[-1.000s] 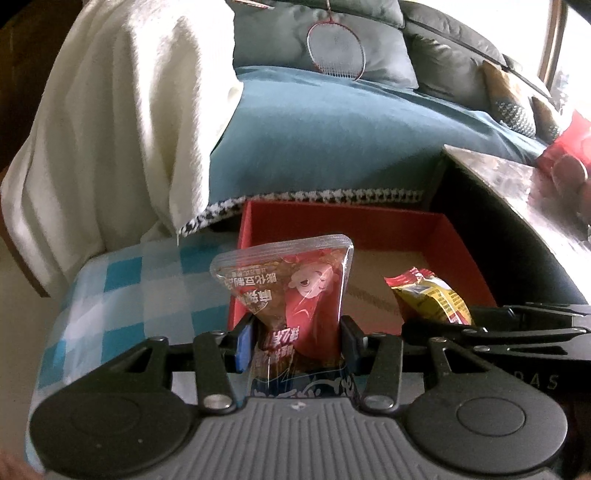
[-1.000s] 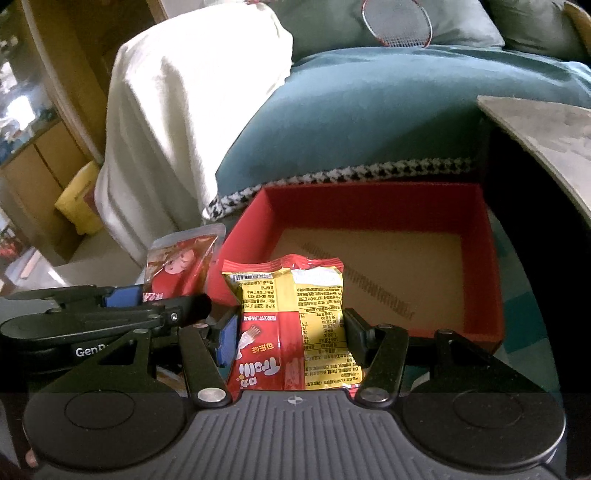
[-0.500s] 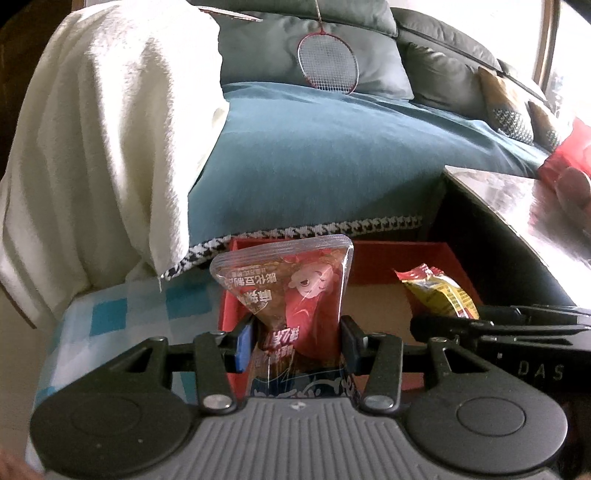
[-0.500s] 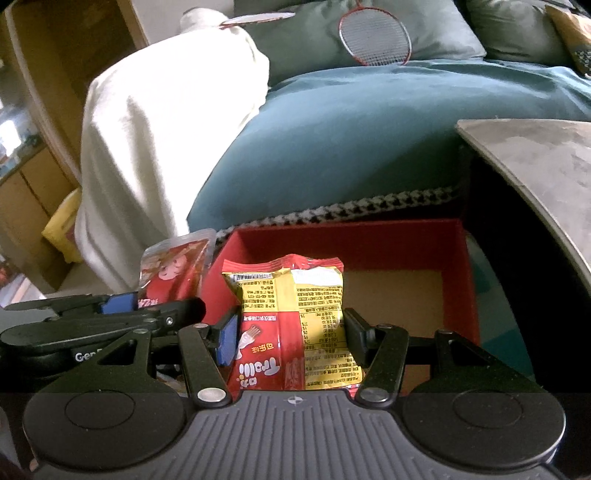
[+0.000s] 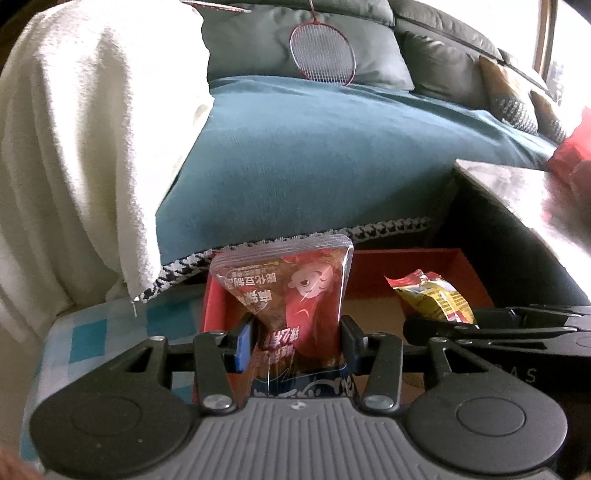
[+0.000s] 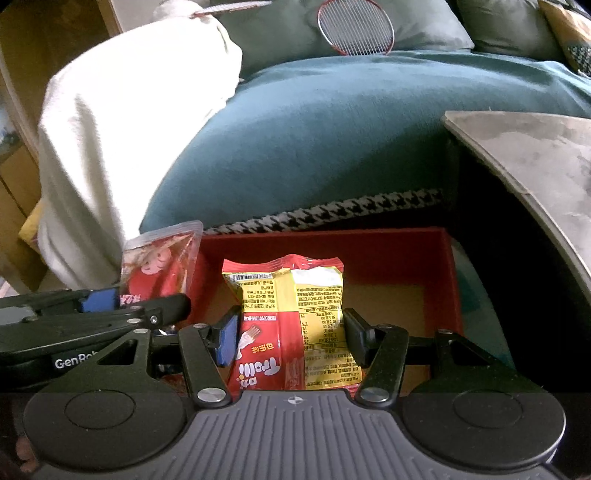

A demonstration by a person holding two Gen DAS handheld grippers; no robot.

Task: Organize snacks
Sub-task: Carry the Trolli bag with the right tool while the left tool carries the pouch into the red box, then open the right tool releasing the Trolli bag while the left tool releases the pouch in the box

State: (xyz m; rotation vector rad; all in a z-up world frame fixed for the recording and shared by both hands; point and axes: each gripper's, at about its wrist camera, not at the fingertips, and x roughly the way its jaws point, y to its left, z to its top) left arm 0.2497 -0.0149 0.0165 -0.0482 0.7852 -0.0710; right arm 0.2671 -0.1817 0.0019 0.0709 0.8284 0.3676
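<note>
Both grippers have slid forward since a second ago, and the red box now sits lower and closer in each view, with more of the teal sofa cover filling the picture above it. The left gripper is clamped on a clear-topped red pouch that stands upright between its pads, over the box's left wall. The right gripper is clamped on a yellow-and-red snack bag, also upright, hanging over the box's brown floor near the front edge. In the left wrist view that same snack bag pokes up at the right, above the black frame of the other gripper. In the right wrist view the red pouch shows at the left, just outside the box's left wall. The box rests on a blue-and-white checked cloth. A white blanket hangs at the left, a badminton racket lies on the grey cushions behind, and a grey tabletop juts in at the right.
</note>
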